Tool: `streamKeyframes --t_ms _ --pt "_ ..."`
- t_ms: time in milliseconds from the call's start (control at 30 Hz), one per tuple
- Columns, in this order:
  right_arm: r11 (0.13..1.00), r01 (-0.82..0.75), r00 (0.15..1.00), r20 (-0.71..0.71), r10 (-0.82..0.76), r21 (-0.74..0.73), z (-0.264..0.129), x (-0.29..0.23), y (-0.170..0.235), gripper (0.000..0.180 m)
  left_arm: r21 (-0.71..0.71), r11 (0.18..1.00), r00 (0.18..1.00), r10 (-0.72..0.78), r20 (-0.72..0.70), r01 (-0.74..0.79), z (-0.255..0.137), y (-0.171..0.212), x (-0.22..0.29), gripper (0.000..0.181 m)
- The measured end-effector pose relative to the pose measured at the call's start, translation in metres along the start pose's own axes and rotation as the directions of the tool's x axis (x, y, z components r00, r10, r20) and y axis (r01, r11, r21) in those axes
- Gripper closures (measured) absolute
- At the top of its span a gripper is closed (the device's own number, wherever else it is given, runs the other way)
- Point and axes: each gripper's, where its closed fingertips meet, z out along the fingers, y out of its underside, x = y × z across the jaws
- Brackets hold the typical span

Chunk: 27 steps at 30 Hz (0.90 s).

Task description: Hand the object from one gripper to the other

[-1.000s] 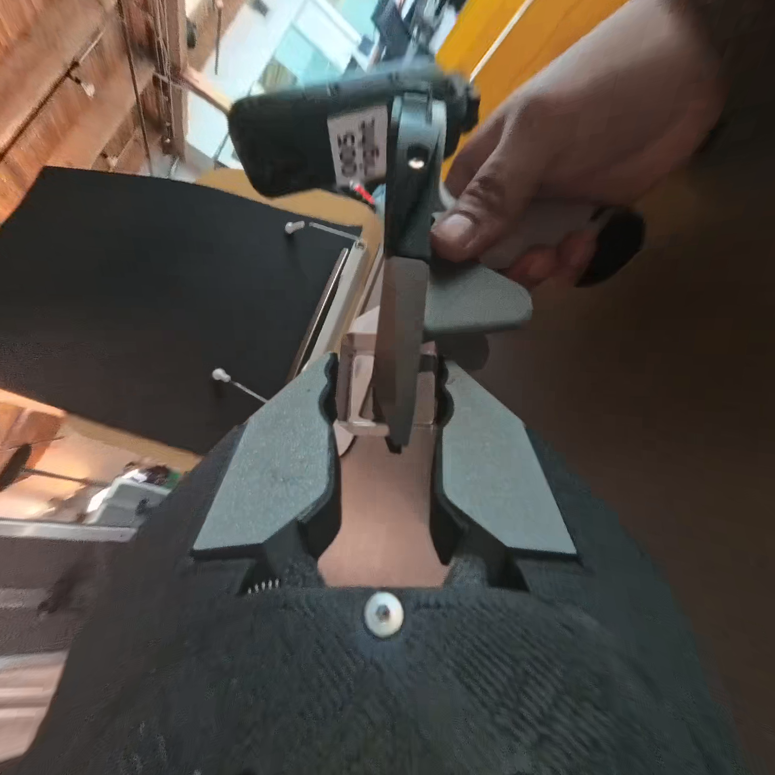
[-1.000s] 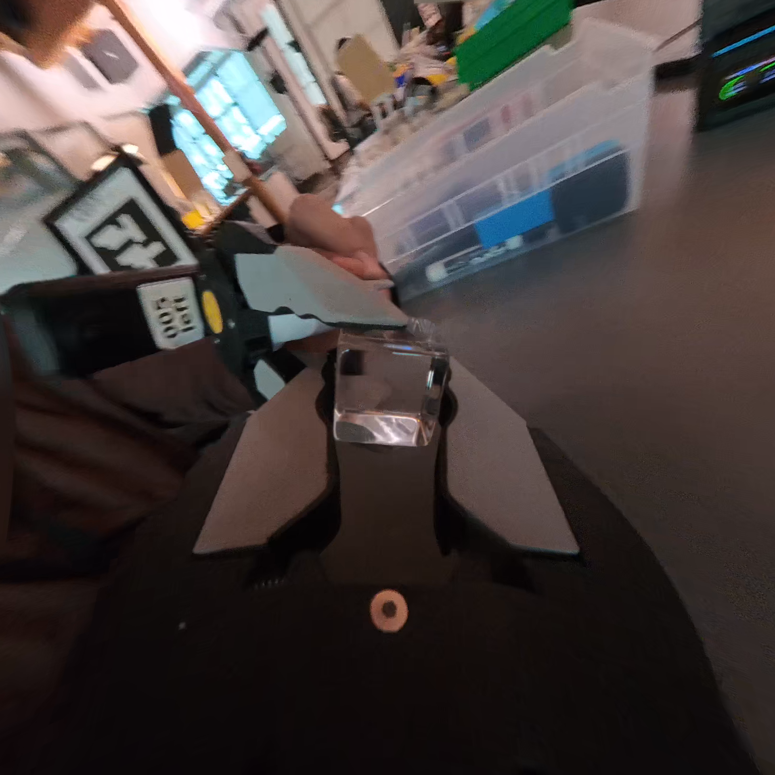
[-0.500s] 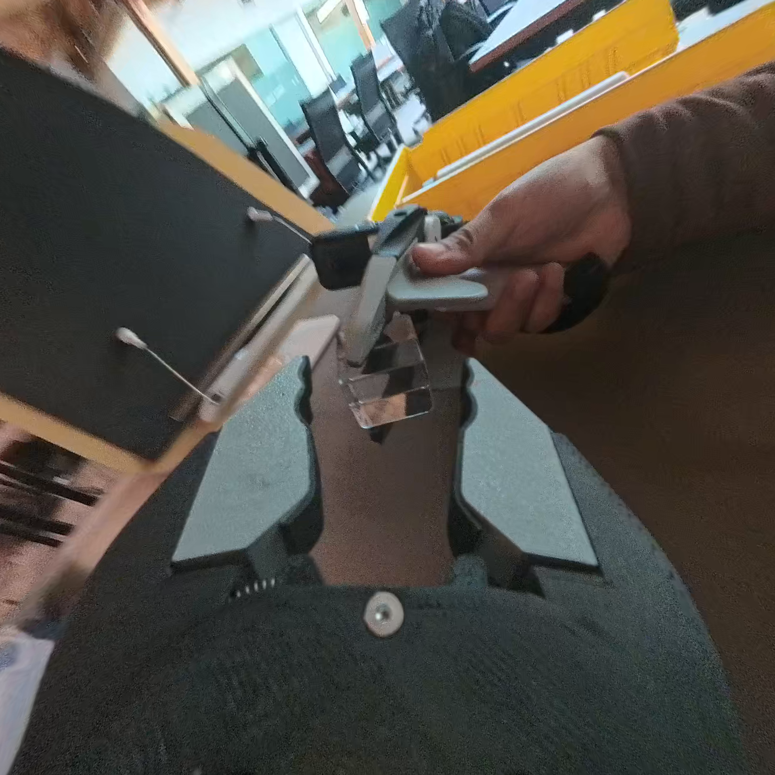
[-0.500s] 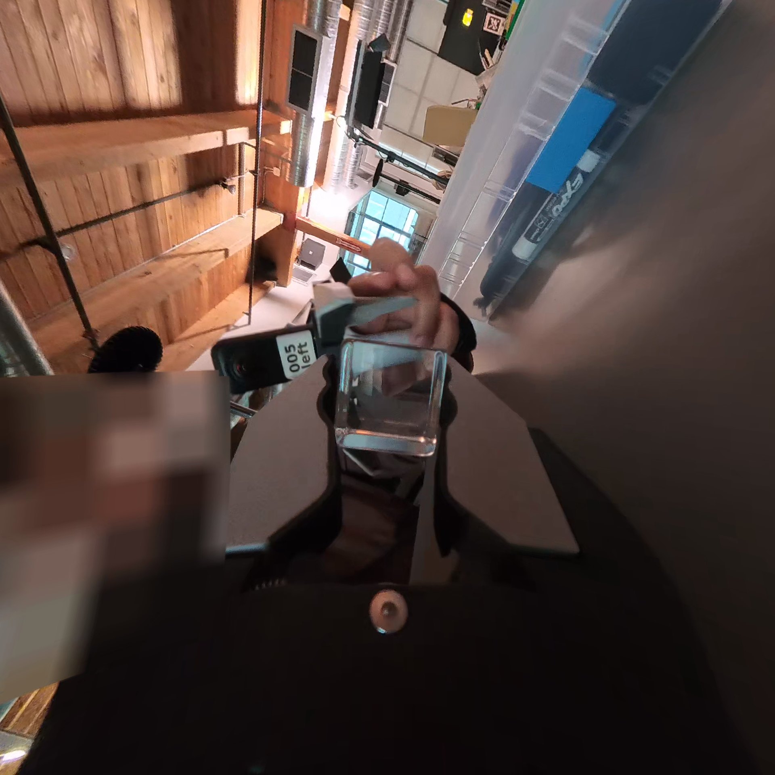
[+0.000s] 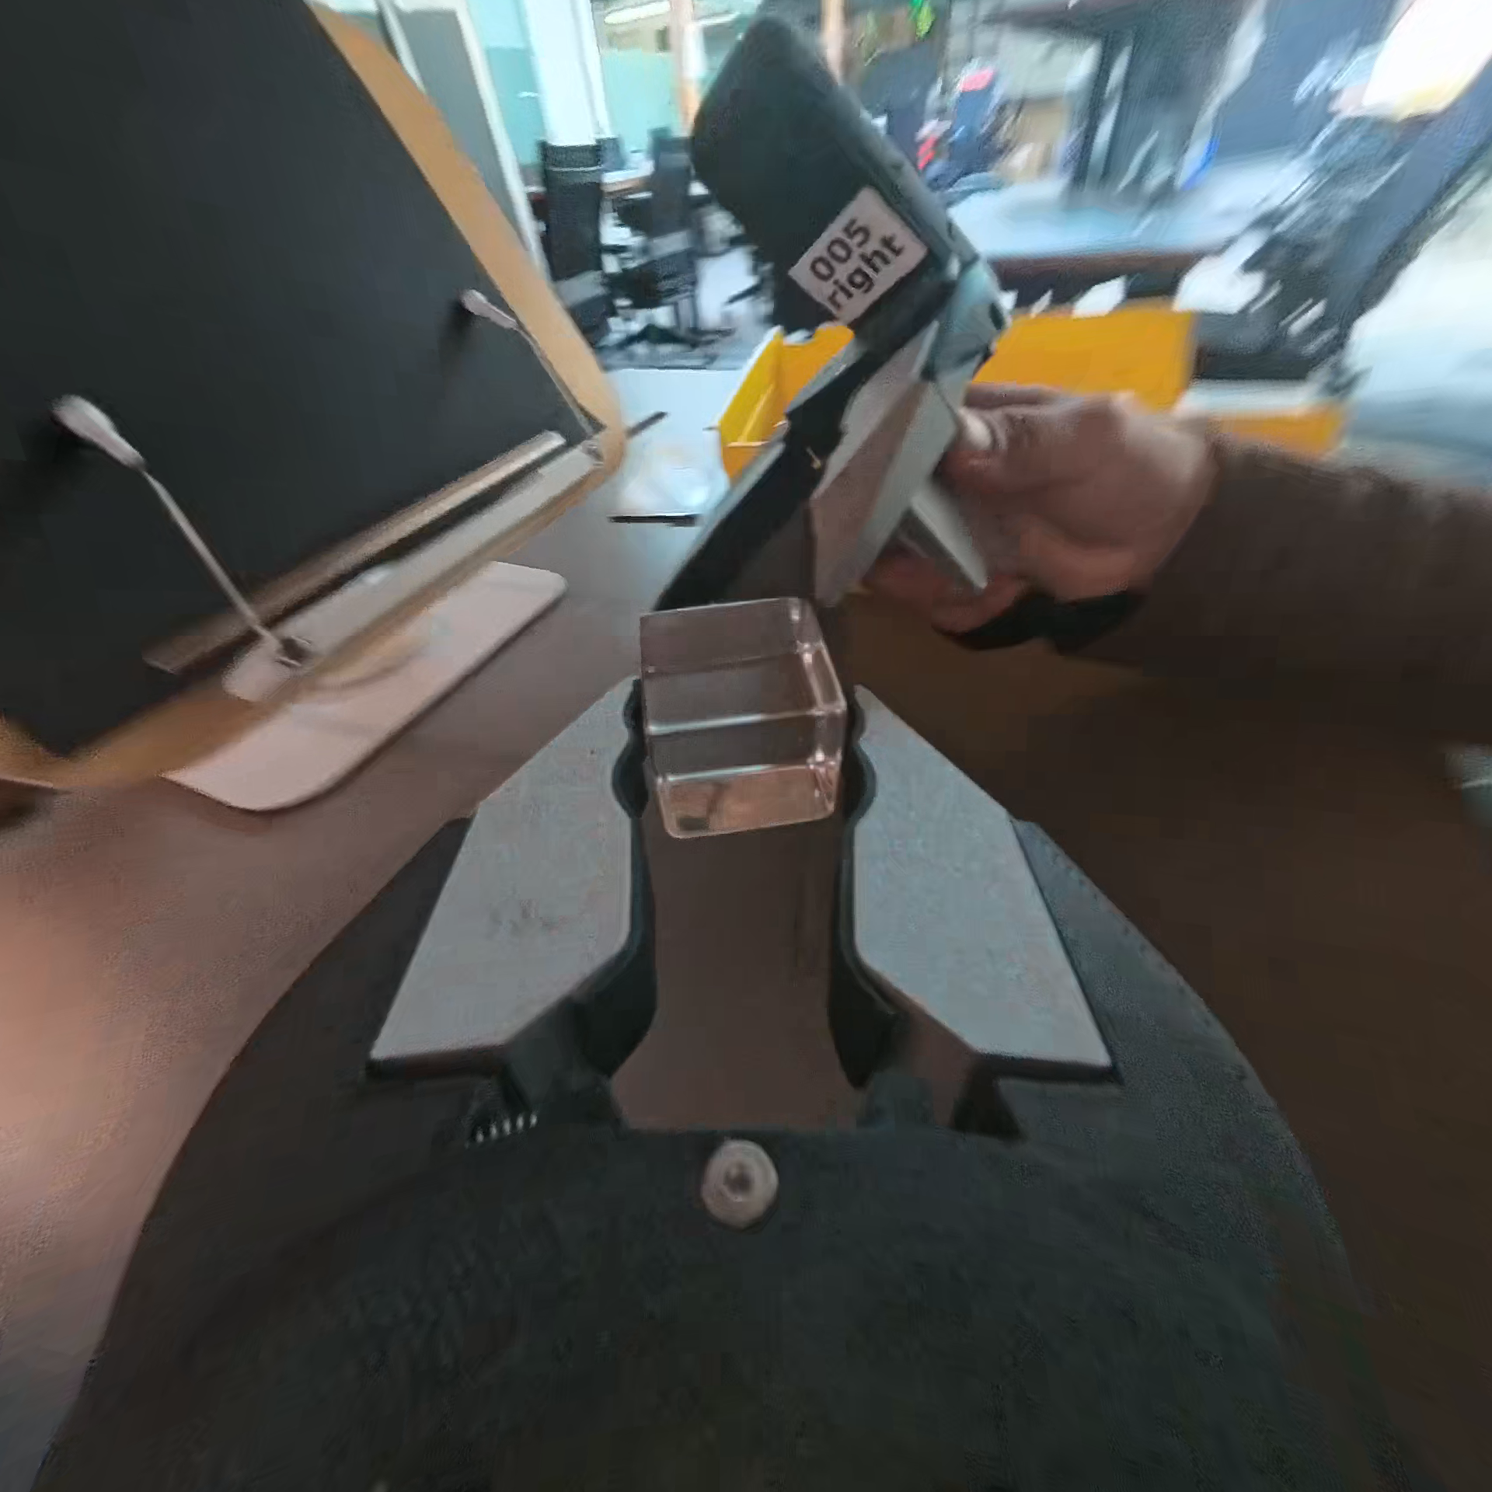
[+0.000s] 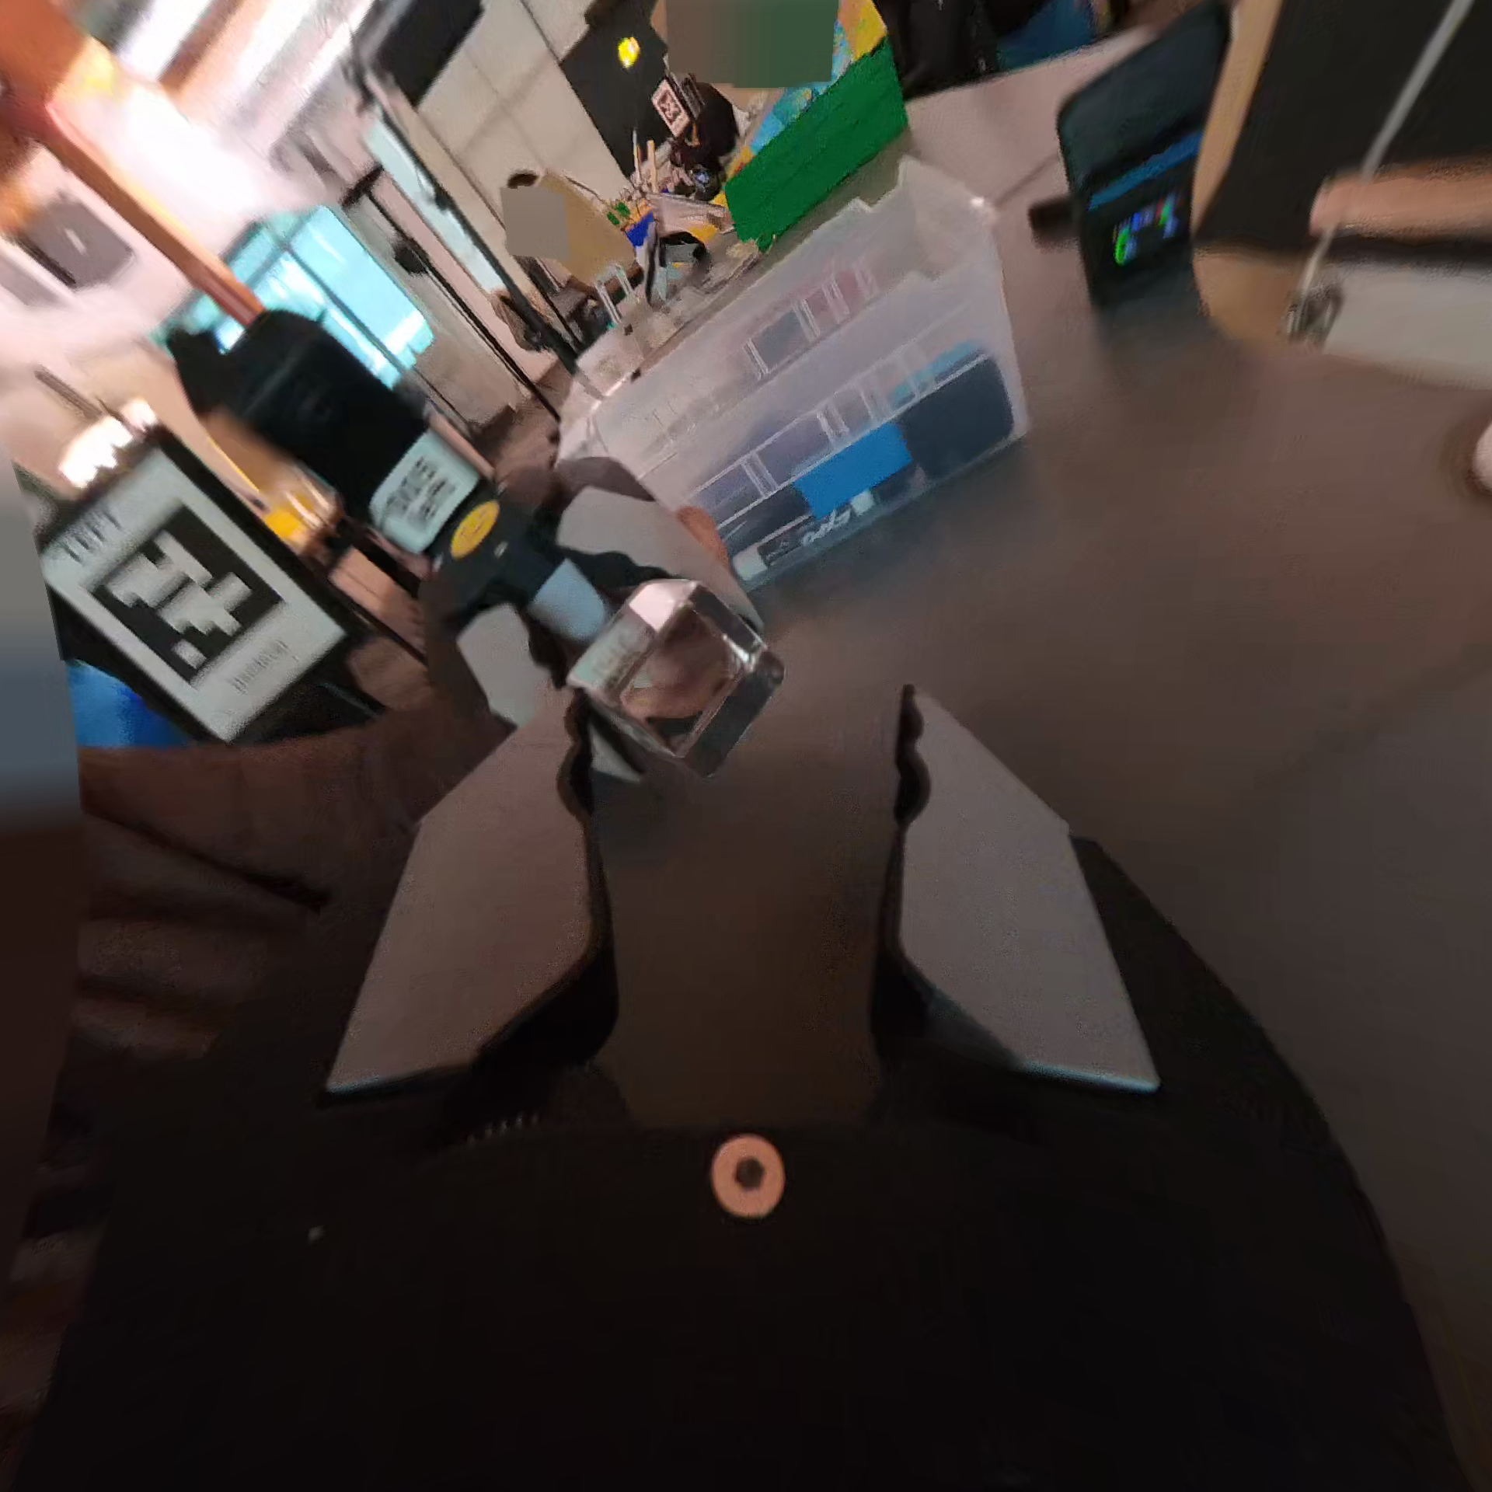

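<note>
One clear cube [image 5: 741, 731] has passed into left tongs [image 5: 743, 731]; right tongs [image 6: 743, 751] released.

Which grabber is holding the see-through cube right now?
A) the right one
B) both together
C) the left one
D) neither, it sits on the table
C: the clear cube sits pinched between the left gripper fingers, while the right gripper is open with its fingers apart from the cube.
</note>
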Motion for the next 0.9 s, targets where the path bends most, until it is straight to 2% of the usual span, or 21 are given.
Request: streamKeyframes --t_ms 33,100,167,300,367,433,533,600,700,800,900 --pt "0.996 0.085 0.996 -0.006 -0.085 0.000 -0.004 -0.005 -0.003 0.097 0.010 0.994 0.990 -0.112 -0.081 0.113 -0.002 -0.001 0.005 0.137" --pt "0.971 0.240 0.971 0.006 -0.240 -0.024 -0.008 -0.019 -0.002 0.087 -0.009 0.947 0.922 -0.315 -0.226 0.322 -0.004 -0.003 0.011 0.136" --pt "0.920 0.384 0.922 -0.012 -0.386 -0.079 -0.007 -0.028 0.005 0.084 -0.019 0.889 0.844 -0.440 -0.307 0.457 -0.007 -0.005 0.012 0.136" --pt "0.725 0.664 0.707 -0.161 -0.689 -0.183 0.002 -0.031 0.010 0.087 -0.078 0.795 0.708 -0.576 -0.409 0.602 -0.010 -0.005 0.016 0.136" --pt "0.634 0.739 0.607 -0.184 -0.773 -0.226 0.009 -0.036 0.014 0.103 -0.121 0.768 0.651 -0.605 -0.459 0.628 -0.010 -0.006 0.025 0.136" --pt "0.572 0.780 0.554 -0.145 -0.820 -0.254 0.016 -0.043 0.024 0.131 -0.157 0.756 0.611 -0.617 -0.495 0.636 -0.009 -0.006 0.035 0.136" --pt "0.508 0.820 0.486 -0.147 -0.861 -0.262 0.018 -0.048 0.024 0.136 -0.170 0.749 0.590 -0.621 -0.516 0.640 -0.010 -0.008 0.039 0.137" --pt "0.555 0.799 0.535 -0.145 -0.832 -0.234 0.019 -0.049 0.021 0.136 -0.173 0.756 0.595 -0.616 -0.517 0.632 -0.012 -0.010 0.038 0.134" --pt "0.725 0.656 0.709 -0.158 -0.688 -0.210 0.011 -0.033 0.014 0.136 -0.127 0.857 0.765 -0.506 -0.399 0.500 -0.011 -0.004 0.024 0.124" --pt "0.895 0.417 0.894 -0.107 -0.435 -0.156 0.001 -0.016 0.012 0.137 -0.051 0.967 0.936 -0.254 -0.244 0.249 -0.014 -0.004 0.011 0.115" --pt "0.971 0.210 0.977 -0.020 -0.214 -0.116 -0.005 -0.011 0.013 0.137 -0.017 0.999 0.995 0.050 -0.084 -0.051 -0.014 -0.006 0.006 0.113"
